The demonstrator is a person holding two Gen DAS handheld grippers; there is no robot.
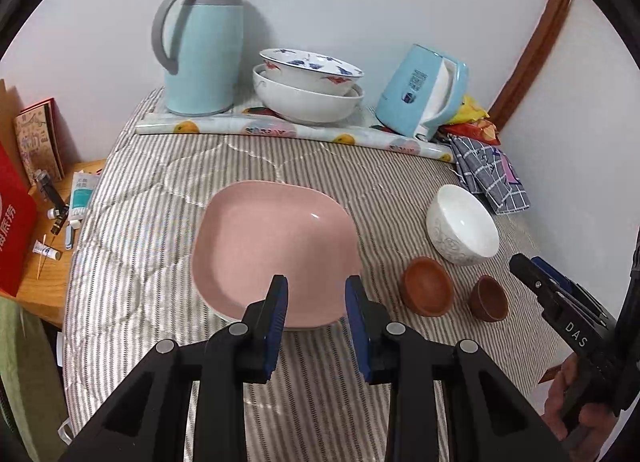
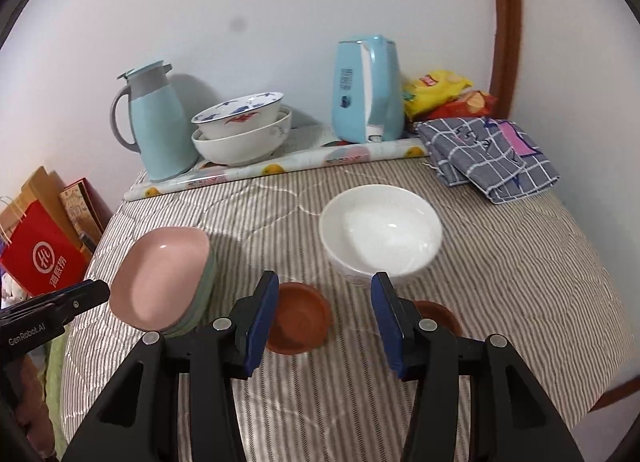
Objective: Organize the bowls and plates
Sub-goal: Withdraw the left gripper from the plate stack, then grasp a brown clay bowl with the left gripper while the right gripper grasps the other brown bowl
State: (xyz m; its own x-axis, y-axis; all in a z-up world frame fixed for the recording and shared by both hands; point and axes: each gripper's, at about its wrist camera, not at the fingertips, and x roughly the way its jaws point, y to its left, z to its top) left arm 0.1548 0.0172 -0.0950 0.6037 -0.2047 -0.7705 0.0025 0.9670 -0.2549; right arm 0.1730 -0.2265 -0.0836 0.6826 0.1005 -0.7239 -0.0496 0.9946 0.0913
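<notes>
A pink square plate (image 1: 276,246) lies on top of a stack on the striped cloth; in the right wrist view (image 2: 160,270) greenish plates show under it. My left gripper (image 1: 316,286) is open, its fingers just over the plate's near rim, holding nothing. A white bowl (image 1: 462,226) (image 2: 380,234) stands to the right. A larger brown dish (image 1: 427,291) (image 2: 298,318) and a smaller brown cup (image 1: 488,298) (image 2: 438,316) sit in front of it. My right gripper (image 2: 324,290) is open and empty, above the two brown pieces.
Two stacked patterned bowls (image 1: 308,86) (image 2: 242,130), a blue thermos jug (image 1: 202,42) and a blue kettle (image 2: 368,90) stand at the back by the wall. A checked cloth (image 2: 488,154) and snack bags (image 2: 436,92) lie back right. A side table with small items (image 1: 60,218) is left.
</notes>
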